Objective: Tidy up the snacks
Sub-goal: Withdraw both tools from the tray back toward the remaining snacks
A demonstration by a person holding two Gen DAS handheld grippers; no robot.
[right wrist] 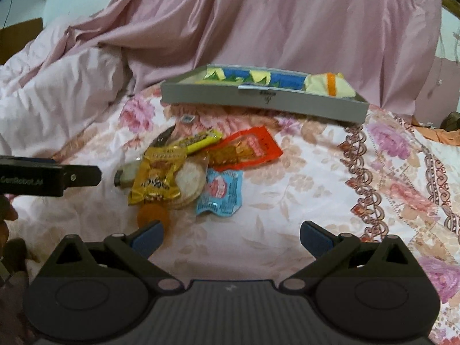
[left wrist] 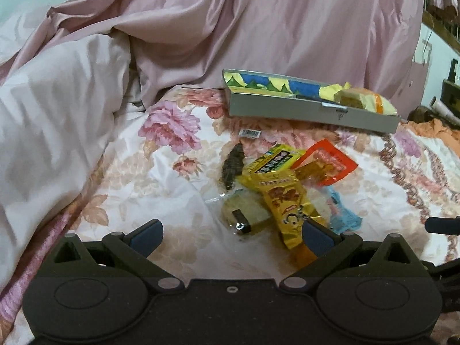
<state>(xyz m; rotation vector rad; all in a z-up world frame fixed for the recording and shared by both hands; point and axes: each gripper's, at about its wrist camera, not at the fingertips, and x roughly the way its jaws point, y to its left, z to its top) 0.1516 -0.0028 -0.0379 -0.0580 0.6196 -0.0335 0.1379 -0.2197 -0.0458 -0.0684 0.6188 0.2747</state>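
The grey tray [right wrist: 258, 102] sits at the far side of the floral bedspread [right wrist: 316, 187], against the pink draped fabric [right wrist: 287, 23]. It already holds one snack, a yellow packet with an orange band [right wrist: 330, 84], at its right end; the rest of its patterned floor shows bare. That appears to be the only item sorted so far.

The remaining snacks lie in a loose overlapping heap in front of the tray and apart from it: a red packet [right wrist: 247, 149], a blue packet [right wrist: 220, 191], a gold packet [right wrist: 156, 176] lying over round crackers in clear wrap [right wrist: 191, 181], a long yellow bar [right wrist: 198, 141], a dark packet [left wrist: 231, 166] and an orange item [right wrist: 152, 214] at the near edge.

The left gripper [left wrist: 231, 231] hangs low over the near side of the heap, jaws spread and empty, straddling a pale wrapped cake [left wrist: 247, 215]. The right gripper [right wrist: 231, 233] is held just short of the heap, jaws spread wide, holding nothing.

Judgement: the task is at an early stage, with most of the heap left to move.
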